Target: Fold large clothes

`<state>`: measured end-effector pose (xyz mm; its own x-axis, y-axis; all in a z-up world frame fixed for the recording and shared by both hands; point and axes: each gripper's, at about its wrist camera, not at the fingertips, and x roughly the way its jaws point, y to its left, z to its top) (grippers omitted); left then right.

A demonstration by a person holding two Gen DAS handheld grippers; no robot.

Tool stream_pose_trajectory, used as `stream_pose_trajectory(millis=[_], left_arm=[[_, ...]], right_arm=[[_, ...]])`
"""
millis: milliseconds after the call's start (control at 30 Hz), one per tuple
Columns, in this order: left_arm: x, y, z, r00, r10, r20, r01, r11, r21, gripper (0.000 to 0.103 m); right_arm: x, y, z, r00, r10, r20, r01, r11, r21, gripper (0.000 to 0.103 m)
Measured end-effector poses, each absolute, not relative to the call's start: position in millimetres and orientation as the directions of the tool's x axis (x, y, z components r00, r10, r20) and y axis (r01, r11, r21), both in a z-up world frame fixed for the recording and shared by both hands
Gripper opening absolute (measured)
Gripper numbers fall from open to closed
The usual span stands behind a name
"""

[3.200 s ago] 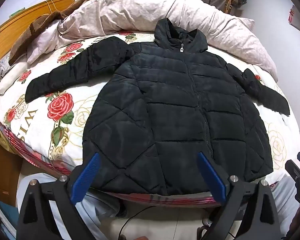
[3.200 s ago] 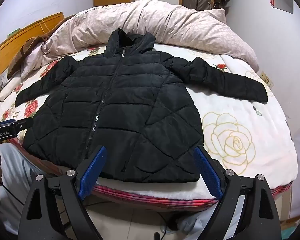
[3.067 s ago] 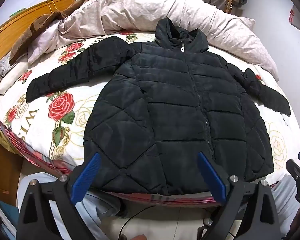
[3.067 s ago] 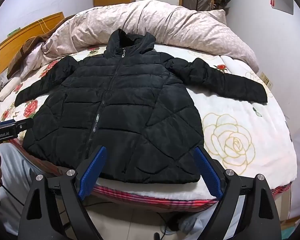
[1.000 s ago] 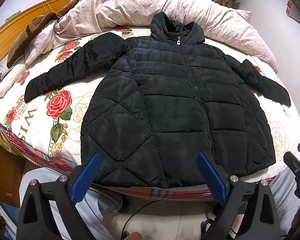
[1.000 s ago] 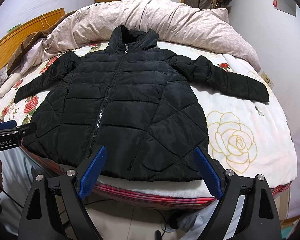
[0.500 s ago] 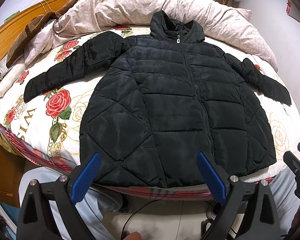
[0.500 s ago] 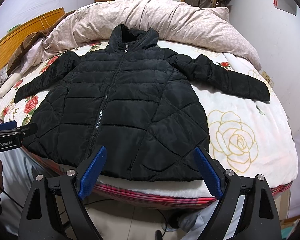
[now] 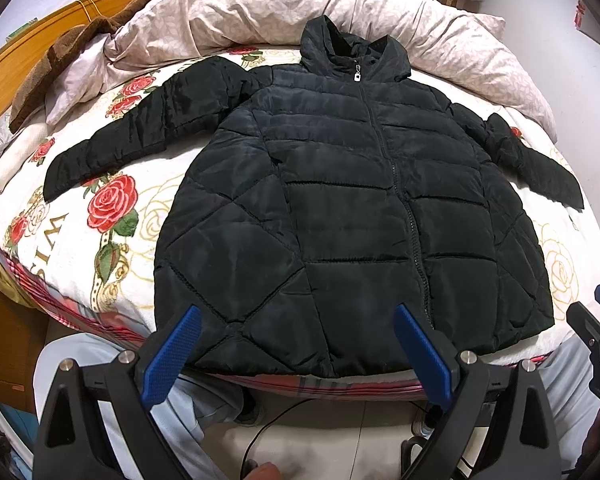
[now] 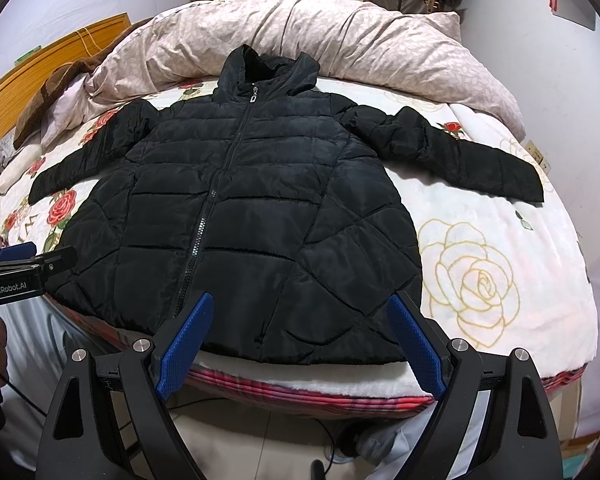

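A black quilted hooded jacket lies flat and zipped on the bed, front up, both sleeves spread outward; it also shows in the right wrist view. My left gripper is open and empty, hovering just off the bed's near edge above the jacket's hem. My right gripper is open and empty, also at the near edge by the hem. The left sleeve reaches left, and the right sleeve reaches right.
The bed has a white blanket with rose prints. A bunched pink duvet lies behind the hood. A brown blanket and wooden headboard are at far left. A wall is at right. A cable crosses the floor.
Both grippers have moved slightly closer to the bed and the jacket's hem. The jacket has not moved. Both grippers stay open.
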<state>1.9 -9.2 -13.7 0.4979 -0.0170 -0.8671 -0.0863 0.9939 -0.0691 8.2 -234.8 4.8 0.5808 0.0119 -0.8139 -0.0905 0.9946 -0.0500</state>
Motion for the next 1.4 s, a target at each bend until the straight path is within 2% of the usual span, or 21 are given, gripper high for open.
stream_pose_trajectory(millis=[567, 867, 1067, 1233, 1400], left_arm=[[47, 28, -32, 0.48, 0.016, -0.877, -0.166, 0.983, -0.073, 0.098], [98, 102, -37, 0.533, -0.004, -0.846, -0.295, 0.936, -0.19, 0.098], [129, 166, -49, 0.541, 0.075, -0.838, -0.399, 0.9, -0.177, 0.098], [150, 220, -69, 0.491, 0.164, -0.856, -0.493, 0.862, -0.118, 0.098], [159, 266, -91, 0.467, 0.189, -0.864, -0.574, 0.808, -0.134, 0.098]], right_arm=[[73, -215, -4, 0.568, 0.093, -0.818, -0.168, 0.986, -0.004, 0.089], [139, -183, -14, 0.554, 0.117, -0.824, -0.235, 0.972, -0.02, 0.089], [174, -159, -26, 0.548, 0.112, -0.829, -0.27, 0.962, -0.049, 0.089], [200, -144, -35, 0.546, 0.109, -0.831, -0.295, 0.953, -0.069, 0.089], [221, -136, -45, 0.54, 0.107, -0.835, -0.299, 0.952, -0.071, 0.089]])
